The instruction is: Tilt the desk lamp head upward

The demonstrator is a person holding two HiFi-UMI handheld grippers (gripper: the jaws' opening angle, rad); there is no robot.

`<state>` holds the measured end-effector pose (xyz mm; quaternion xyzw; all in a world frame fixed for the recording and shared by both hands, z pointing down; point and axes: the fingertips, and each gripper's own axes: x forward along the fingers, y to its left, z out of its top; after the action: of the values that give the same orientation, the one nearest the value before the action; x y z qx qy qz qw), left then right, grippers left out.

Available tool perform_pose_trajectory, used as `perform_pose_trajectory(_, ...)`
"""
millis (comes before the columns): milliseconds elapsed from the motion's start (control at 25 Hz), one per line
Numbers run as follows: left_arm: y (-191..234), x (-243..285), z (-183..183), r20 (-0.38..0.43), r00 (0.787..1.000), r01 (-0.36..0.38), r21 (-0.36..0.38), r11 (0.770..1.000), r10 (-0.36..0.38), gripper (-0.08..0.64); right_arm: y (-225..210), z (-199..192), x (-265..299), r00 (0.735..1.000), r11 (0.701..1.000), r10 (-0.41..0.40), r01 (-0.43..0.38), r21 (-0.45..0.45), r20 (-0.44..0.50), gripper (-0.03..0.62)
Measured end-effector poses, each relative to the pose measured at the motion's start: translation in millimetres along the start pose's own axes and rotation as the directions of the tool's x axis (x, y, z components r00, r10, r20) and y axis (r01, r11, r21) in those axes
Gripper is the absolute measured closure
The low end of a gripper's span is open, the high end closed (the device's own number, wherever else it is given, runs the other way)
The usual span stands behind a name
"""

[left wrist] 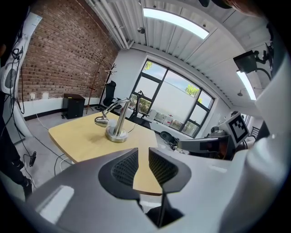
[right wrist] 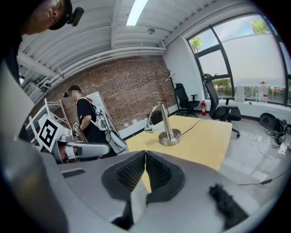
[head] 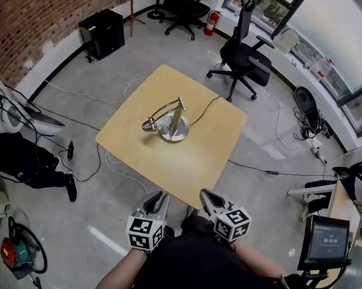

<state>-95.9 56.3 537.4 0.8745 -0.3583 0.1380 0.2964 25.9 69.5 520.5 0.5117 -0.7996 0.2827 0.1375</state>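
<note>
Lamp [head: 172, 124] stood at centre of table [head: 207, 163]; head [head: 149, 125] hung low, just above tabletop, beside base. Left gripper [head: 159, 199] held off table's near edge, jaws slightly parted, nothing gripped. Right gripper [head: 207, 196] held at same edge, jaws clenched together, empty. Both well apart from lamp.

Bright daylight comes in through the big windows [head: 340, 37] on the right, washed white. The desk lamp [head: 173, 128] drops a soft shadow. Picture edges bend and go dark. Near parts look maybe slightly blurry.
</note>
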Motion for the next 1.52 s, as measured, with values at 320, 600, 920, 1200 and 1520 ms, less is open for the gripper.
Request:
perform_pose_trajectory(320, 18.6, 35.8, 18.9, 0.008, 0.992, -0.128, -0.007, 0.992, 0.128, 0.480, -33.4, 24.3, 39.0, 0.994, 0.994, 0.106, -0.106, -0.026, -0.016, 0.588)
perform_pose_trajectory(600, 37.1, 95.8, 51.5, 0.035, 0.963, -0.266, -0.068, 0.961, 0.269, 0.466, -83.7, 75.0, 80.9, 0.976, 0.968, 0.215, -0.219, -0.127, -0.043, 0.588)
perform_pose_trajectory(920, 35.0, 127.2, 61.8, 0.008, 0.929, -0.369, -0.096, 0.925, 0.371, 0.460, -120.3, 82.3, 118.9, 0.939, 0.933, 0.322, -0.336, -0.126, -0.119, 0.588)
perform_pose_trajectory(1200, 58.9, 114.4, 61.1, -0.029, 0.901, -0.434, -0.136, 0.891, 0.434, 0.459, -125.6, 82.3, 153.5, 0.931, 0.926, 0.334, -0.354, -0.135, -0.150, 0.586)
perform_pose_trajectory(1520, 89.7, 141.6, 59.3, -0.037, 0.939, -0.343, -0.168, 0.924, 0.341, 0.456, -127.4, 68.5, 188.0, 0.956, 0.945, 0.215, -0.256, -0.206, -0.201, 0.586)
